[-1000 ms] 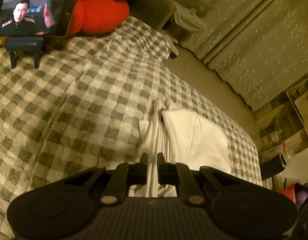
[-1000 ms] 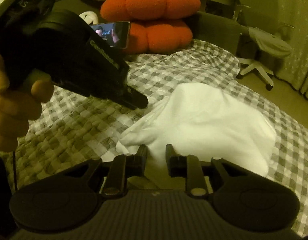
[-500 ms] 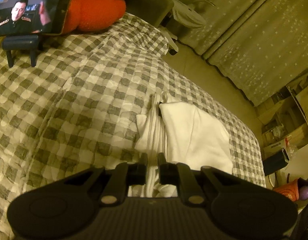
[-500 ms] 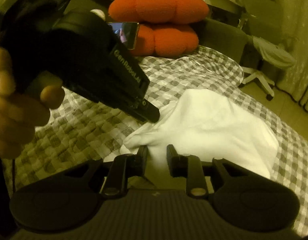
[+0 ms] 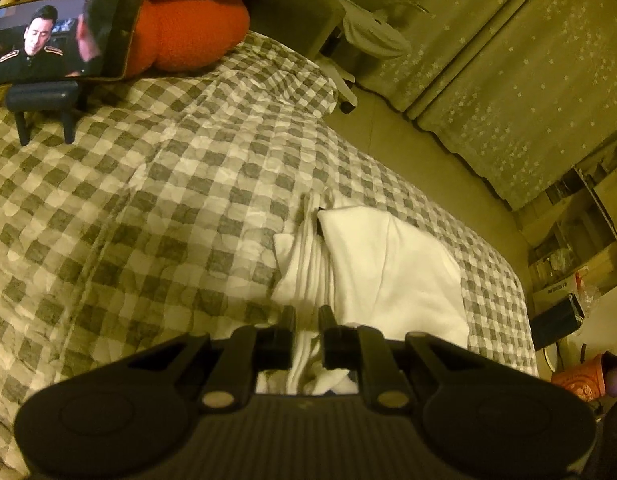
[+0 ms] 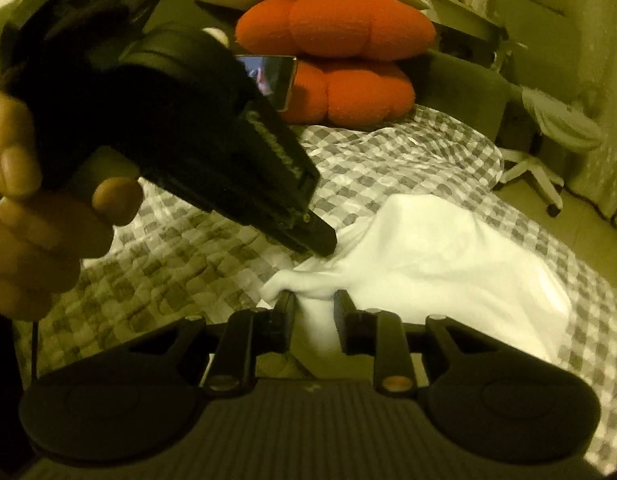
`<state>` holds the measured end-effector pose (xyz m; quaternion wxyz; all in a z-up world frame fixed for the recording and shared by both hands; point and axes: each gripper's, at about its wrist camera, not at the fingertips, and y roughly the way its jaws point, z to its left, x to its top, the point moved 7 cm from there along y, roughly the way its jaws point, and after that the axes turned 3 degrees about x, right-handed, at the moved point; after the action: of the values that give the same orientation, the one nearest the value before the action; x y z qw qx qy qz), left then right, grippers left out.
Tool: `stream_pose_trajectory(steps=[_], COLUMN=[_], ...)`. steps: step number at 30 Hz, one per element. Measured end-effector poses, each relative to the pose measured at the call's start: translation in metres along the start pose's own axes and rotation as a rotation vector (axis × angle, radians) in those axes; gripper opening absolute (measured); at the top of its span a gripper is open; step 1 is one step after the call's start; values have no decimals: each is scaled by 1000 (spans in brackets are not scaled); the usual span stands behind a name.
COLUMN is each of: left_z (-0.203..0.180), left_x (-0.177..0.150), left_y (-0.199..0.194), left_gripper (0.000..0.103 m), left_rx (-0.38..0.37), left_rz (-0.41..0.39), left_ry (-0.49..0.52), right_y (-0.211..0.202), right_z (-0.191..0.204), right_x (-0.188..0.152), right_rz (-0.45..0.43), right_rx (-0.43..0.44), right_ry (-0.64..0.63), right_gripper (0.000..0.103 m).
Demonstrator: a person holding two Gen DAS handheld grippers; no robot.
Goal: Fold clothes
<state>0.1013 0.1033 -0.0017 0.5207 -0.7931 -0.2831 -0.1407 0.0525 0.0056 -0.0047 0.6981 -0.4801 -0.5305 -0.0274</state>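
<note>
White garment point(image 6: 440, 256) lies bunched on the checked bedspread point(image 5: 156, 216), toward the bed's floor-side edge. A gathered edge of it is pinched by the right gripper point(image 6: 313, 300), fingers narrowly parted with a fold of cloth pressed between them. Left gripper point(image 5: 306, 314) is seen with fingers nearly together, a thin pleat of the same cloth caught in the gap; in the right wrist view its tip meets the fabric. Left hand point(image 6: 32, 216) is wrapped around its handle. Phone point(image 5: 64, 36) on a stand and orange cushions point(image 6: 340, 60) are noted at the bed's head.
</note>
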Motion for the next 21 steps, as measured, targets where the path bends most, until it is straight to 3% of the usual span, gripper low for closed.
stream_pose_trajectory(steps=[5, 11, 18, 21], left_z=[0, 0, -25, -34], left_x=[-1, 0, -2, -2], left_y=[1, -2, -11, -12], left_gripper=[12, 15, 20, 22], left_rx=[6, 13, -13, -12], left_rz=[4, -8, -73, -101], left_ry=[9, 14, 111, 154], right_y=[-2, -41, -52, -42], right_z=[-1, -25, -78, -82], right_x=[1, 9, -16, -24], right_rz=[2, -22, 97, 131], right_rx=[5, 36, -92, -89], right_ry=[-1, 67, 192, 229], right_gripper=[27, 25, 25, 25])
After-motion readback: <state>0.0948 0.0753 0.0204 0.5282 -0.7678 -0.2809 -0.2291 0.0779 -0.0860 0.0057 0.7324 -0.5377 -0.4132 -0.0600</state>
